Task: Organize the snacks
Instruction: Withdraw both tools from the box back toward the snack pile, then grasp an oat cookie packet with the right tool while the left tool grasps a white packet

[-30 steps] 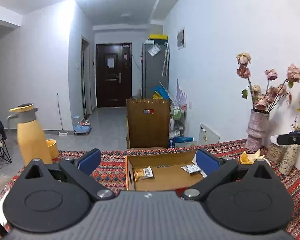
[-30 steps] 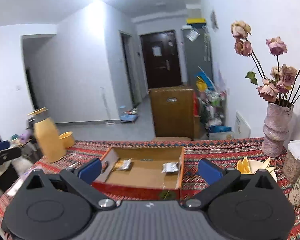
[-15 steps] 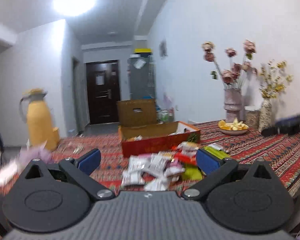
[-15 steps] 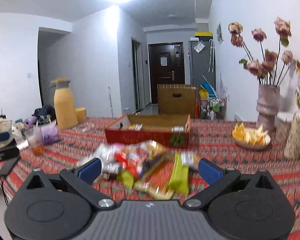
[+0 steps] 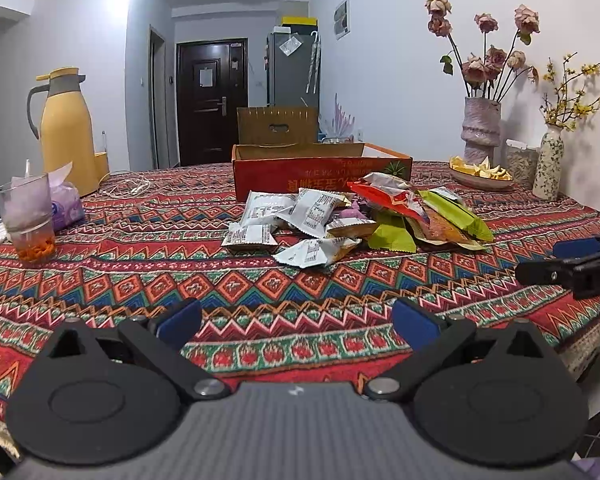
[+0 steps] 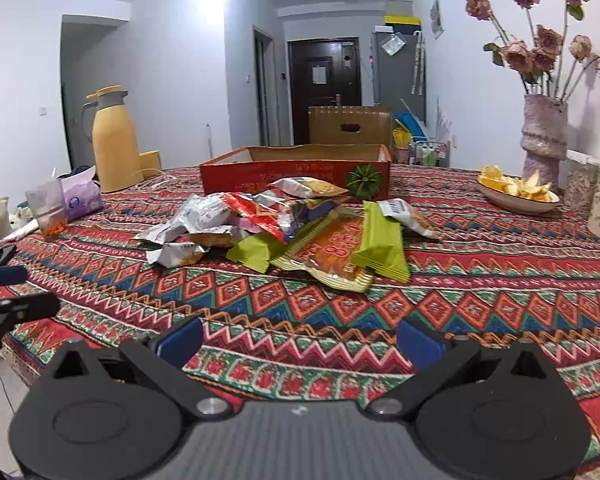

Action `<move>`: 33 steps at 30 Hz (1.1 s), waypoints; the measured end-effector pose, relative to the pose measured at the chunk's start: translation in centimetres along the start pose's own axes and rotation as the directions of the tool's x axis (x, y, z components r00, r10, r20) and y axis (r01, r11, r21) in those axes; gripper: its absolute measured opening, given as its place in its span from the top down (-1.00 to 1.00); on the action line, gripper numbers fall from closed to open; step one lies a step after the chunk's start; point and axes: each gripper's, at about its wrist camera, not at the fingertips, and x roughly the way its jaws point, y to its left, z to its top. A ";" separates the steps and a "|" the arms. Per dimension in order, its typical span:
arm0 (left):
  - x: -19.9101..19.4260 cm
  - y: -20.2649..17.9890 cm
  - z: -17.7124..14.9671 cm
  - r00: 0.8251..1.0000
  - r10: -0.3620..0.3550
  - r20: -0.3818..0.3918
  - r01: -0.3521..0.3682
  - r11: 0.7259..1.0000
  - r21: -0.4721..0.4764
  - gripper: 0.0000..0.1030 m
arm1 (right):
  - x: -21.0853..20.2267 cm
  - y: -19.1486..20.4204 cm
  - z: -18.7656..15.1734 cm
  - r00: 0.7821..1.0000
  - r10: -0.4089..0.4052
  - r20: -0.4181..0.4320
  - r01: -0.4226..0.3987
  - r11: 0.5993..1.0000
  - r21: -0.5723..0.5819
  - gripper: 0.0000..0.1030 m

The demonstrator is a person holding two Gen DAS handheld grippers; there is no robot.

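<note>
Currently the snack pile (image 5: 352,216) sits heaped in the middle of the frame on the patterned surface (image 5: 140,272), just in front of the red cardboard box (image 5: 320,170), and none of it is held. Both grippers hang low at the near edge: the left gripper (image 5: 296,322) has its jaws spread wide with nothing between them, and the right gripper (image 6: 300,338) is equally wide and empty.

The likeliest trouble is the heap itself. Packets overlap, so a wide closing could catch two wrappers at once, or pinch only a crimped edge of a white packet (image 5: 248,236) and let it slip on the lift. The long green wrappers (image 6: 380,246) lie across an orange bag (image 6: 332,252); pulling one may drag the other along the cloth. Foil looks slick and crushable, so a hard squeeze could break what is inside.

At the left of the frame a glass (image 5: 28,216) with something orange at its bottom stands near the edge; a broad sweep of the left gripper could tip it. The box wall could snag a packet carried in too low.
</note>
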 end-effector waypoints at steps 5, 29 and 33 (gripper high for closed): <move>2.2 0.6 1.4 1.000 0.012 -0.017 -0.012 1.000 -0.015 -1.00 | 1.6 -0.2 1.1 1.000 -0.001 0.002 0.001 1.000 0.000 -1.00; 22.1 -0.3 8.2 0.981 -0.121 -0.150 0.134 0.987 0.086 0.20 | 17.9 -13.6 11.2 0.996 0.003 -0.085 0.019 0.967 0.256 -0.39; 21.6 -0.1 8.4 0.981 -0.132 -0.139 0.144 0.986 0.081 0.21 | 20.8 -15.4 11.1 0.995 -0.012 -0.098 0.043 0.946 0.323 -0.44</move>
